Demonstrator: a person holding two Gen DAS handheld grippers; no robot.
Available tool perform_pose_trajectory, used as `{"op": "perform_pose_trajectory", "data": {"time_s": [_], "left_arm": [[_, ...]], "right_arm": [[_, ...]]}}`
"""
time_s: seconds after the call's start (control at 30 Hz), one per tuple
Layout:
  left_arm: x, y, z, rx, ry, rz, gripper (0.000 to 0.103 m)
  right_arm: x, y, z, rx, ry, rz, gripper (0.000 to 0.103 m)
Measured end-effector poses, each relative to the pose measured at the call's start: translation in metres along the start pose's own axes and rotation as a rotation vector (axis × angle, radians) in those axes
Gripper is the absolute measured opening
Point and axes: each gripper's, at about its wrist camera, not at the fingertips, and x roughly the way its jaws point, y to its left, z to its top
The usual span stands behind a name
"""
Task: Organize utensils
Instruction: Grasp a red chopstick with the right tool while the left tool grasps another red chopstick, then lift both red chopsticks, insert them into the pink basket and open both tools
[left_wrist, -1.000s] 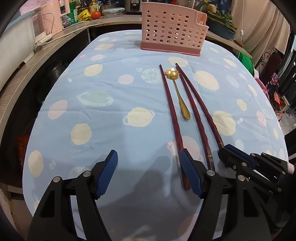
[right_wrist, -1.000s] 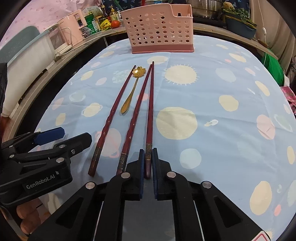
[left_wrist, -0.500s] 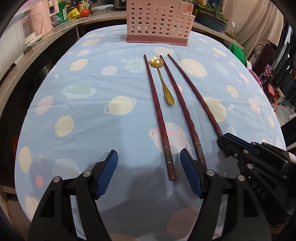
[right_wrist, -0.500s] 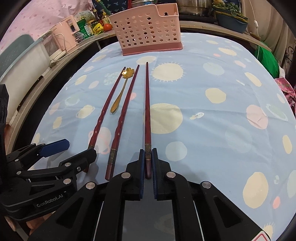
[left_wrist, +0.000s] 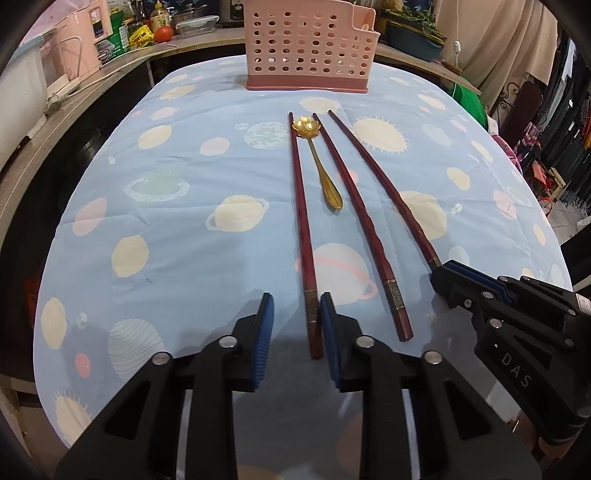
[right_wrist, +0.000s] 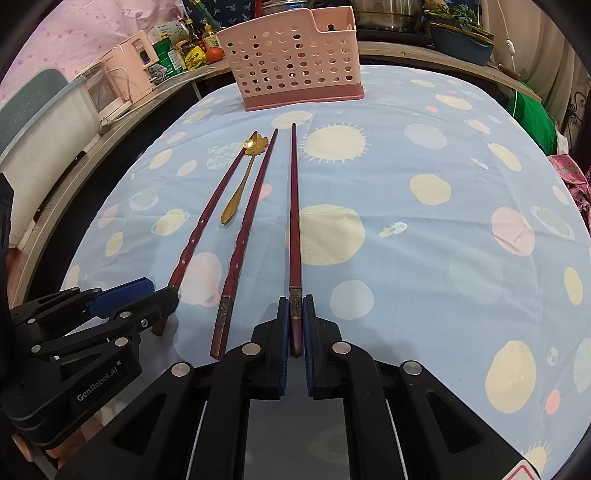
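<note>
Grasping step: right gripper (right_wrist: 294, 314) is clamped on the rightmost dark-red wooden chopstick (right_wrist: 294, 206); left gripper (left_wrist: 295, 332), half-open, straddles the leftmost chopstick (left_wrist: 303, 229); next, close, then lift toward the pink perforated plastic holder (right_wrist: 291, 70) at top centre

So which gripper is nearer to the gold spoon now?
Left. The left gripper straddles the chopstick beside the gold spoon; the right gripper grips the chopstick two places away.

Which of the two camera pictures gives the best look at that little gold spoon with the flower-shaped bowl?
The left wrist view: the gold spoon lies near centre, its petals distinct and nothing covering it. The right wrist view shows the spoon whole too, but off to the side and slanted.
</note>
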Motion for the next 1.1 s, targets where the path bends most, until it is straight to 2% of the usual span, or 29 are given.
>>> {"op": "perform_pose_trajectory", "data": {"time_s": [0.1,0.17,0.5,1.1], "left_arm": [[0.000,-0.002,-0.001,0.011,0.002,-0.002,0.010],[-0.001,-0.002,-0.001,0.013,0.003,-0.006,0.007],[-0.010,0.002,0.002,-0.008,-0.009,-0.011,0.007],[-0.068,0.022,0.044,-0.086,-0.142,-0.050,0.007]], "right_arm": [[0.000,0.000,0.000,0.000,0.001,0.000,0.007],[0.000,0.000,0.000,0.001,0.001,0.001,0.007],[-0.017,-0.002,0.002,0.016,-0.033,0.013,0.007],[-0.094,-0.008,0.057,0.050,-0.250,0.030,0.007]]}}
